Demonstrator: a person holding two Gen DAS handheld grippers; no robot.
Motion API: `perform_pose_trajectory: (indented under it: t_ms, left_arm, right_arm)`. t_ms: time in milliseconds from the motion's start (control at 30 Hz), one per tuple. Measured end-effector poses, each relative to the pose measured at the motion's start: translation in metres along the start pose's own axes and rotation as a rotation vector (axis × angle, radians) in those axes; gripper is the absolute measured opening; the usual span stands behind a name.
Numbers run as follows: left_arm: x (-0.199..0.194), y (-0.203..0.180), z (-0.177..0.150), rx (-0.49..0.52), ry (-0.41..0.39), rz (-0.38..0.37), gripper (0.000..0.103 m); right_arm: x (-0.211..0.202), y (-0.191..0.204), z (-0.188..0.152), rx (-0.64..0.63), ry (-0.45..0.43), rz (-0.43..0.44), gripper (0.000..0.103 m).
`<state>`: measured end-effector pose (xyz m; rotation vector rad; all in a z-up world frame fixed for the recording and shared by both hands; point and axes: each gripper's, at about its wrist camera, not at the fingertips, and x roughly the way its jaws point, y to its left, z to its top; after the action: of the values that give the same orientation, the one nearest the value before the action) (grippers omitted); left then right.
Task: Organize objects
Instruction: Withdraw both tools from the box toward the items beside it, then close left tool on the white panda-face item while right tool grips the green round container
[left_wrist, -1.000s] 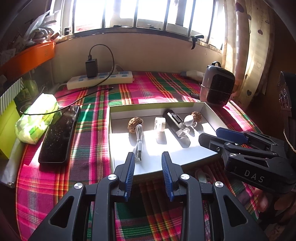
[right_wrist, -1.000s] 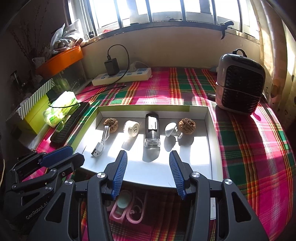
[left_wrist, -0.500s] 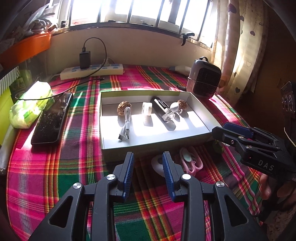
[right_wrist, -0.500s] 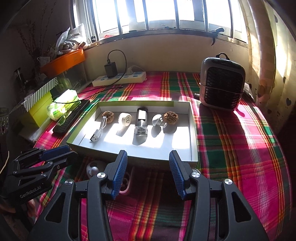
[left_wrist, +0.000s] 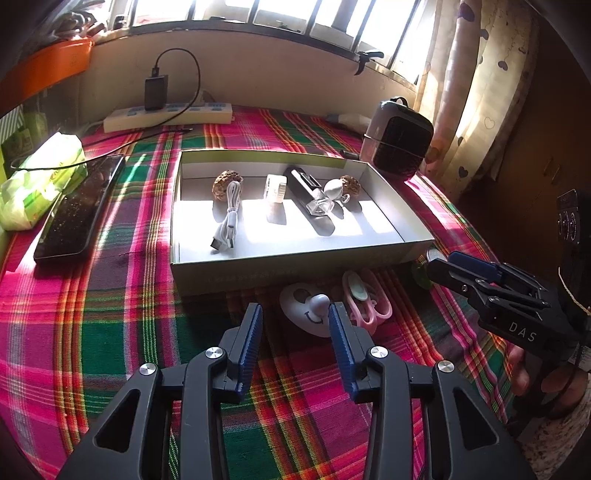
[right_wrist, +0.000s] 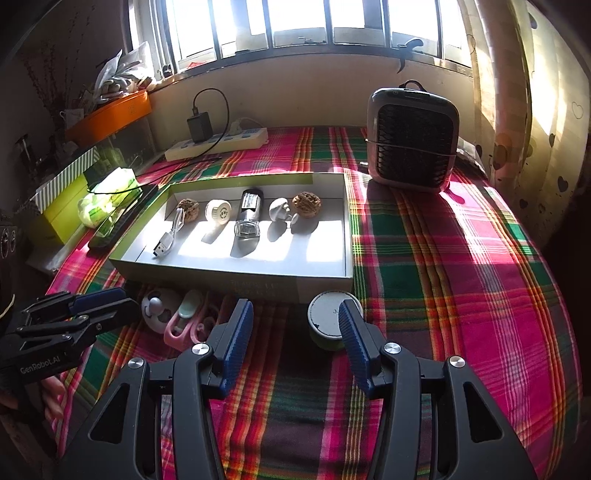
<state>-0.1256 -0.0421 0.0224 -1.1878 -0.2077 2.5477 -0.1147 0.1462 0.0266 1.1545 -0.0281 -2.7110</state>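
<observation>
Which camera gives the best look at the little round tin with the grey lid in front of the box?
The right wrist view: the round tin shows whole, lid up, just ahead of the right gripper, whose jaws are opening. In the left wrist view only a sliver peeks past that gripper's fingertip.

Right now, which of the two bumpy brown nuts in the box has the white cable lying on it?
The walnut at the left end of the row in the box. The white cable touches it. The other walnut sits at the right end, no cable near.
</observation>
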Motion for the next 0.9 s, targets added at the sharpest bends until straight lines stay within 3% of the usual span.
perform_pose_trajectory:
  t_ms: [900]
  left_arm:
    - [0.023, -0.006, 0.006, -0.019, 0.049, -0.017, 0.036]
  right_arm:
    - [0.022, -0.022, 0.0, 0.015, 0.053, -0.037, 0.052]
